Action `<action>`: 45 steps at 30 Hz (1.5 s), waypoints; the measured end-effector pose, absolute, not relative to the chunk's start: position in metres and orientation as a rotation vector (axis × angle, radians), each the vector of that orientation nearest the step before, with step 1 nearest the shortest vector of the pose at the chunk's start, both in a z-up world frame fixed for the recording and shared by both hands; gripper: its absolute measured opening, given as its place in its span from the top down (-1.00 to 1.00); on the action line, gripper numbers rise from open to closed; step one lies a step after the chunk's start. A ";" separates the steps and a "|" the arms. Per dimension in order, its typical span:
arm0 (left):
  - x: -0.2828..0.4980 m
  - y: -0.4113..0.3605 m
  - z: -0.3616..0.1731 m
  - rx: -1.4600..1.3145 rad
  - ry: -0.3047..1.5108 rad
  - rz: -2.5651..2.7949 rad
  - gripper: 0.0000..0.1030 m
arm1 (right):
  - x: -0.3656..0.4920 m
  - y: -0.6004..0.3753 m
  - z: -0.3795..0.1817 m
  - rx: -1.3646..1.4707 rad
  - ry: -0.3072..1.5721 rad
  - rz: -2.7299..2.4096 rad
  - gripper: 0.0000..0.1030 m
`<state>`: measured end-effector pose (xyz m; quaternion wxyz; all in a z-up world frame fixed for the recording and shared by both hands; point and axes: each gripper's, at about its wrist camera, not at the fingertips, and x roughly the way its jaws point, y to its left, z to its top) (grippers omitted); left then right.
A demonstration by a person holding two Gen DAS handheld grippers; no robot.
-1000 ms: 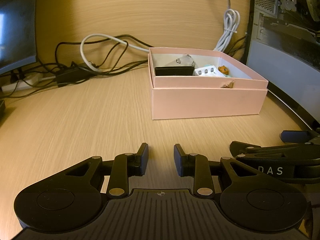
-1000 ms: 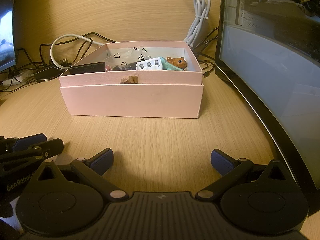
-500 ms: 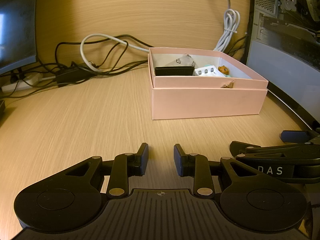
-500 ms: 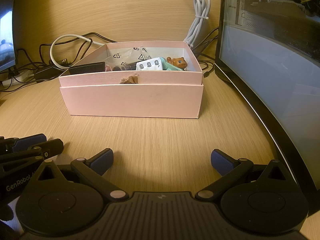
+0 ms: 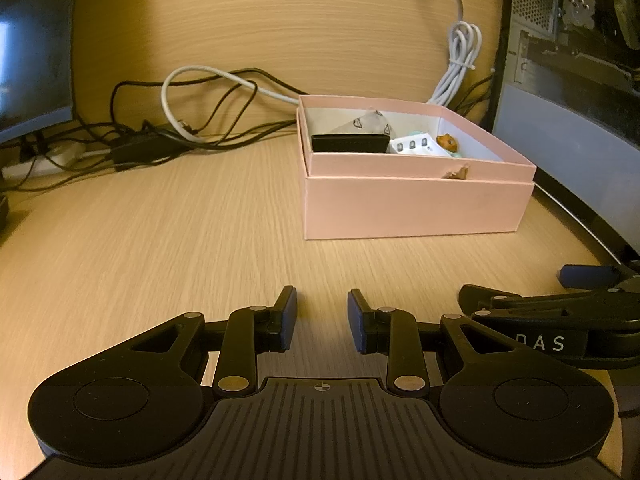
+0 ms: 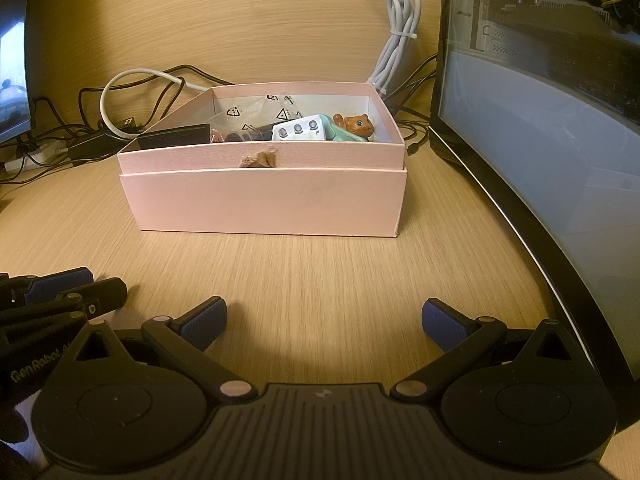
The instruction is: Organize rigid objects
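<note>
The left gripper [image 5: 319,322] is held low over the desk [image 5: 168,240] with its two fingers only partly spread, a narrow gap left between the blue pads, and nothing is pinched. The right gripper [image 6: 323,322] is seen with its fingers spread wide, likewise empty. Each tool is caught in the other's view: the right one at about 3 o'clock of the left camera, the left one at about 9 o'clock of the right camera, so the two are placed side by side.

Ahead of both, at roughly 12 o'clock from the right gripper and 1 o'clock from the left, a pink box [image 6: 264,204] is found standing on the desk, well apart from the fingers. Inside it are seen a black case [image 6: 176,137] at the left, a white button piece [image 6: 300,130] near the middle, a small orange animal figure [image 6: 358,124] at the right, and a clear plastic bag [image 6: 256,114] behind them. A torn spot is visible on the front rim.

Cables [image 5: 200,108] are spread at 11 o'clock behind the box; a monitor [image 6: 540,120] is set at 2 o'clock.

No loose object is seen on the bare desk, so the sorting is judged to be either at its end or between items. If more is to be done, the box would have to be approached from above.
</note>
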<state>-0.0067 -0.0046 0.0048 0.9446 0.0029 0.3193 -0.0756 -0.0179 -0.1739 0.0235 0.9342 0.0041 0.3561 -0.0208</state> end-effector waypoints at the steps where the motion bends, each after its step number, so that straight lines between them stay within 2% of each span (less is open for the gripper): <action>1: -0.007 -0.004 0.005 0.002 0.650 -0.155 0.40 | -0.018 -0.174 0.023 0.008 0.728 -0.043 -1.00; 45: -0.007 -0.009 0.004 0.038 0.650 -0.144 0.40 | -0.018 -0.174 0.023 0.009 0.728 -0.043 -1.00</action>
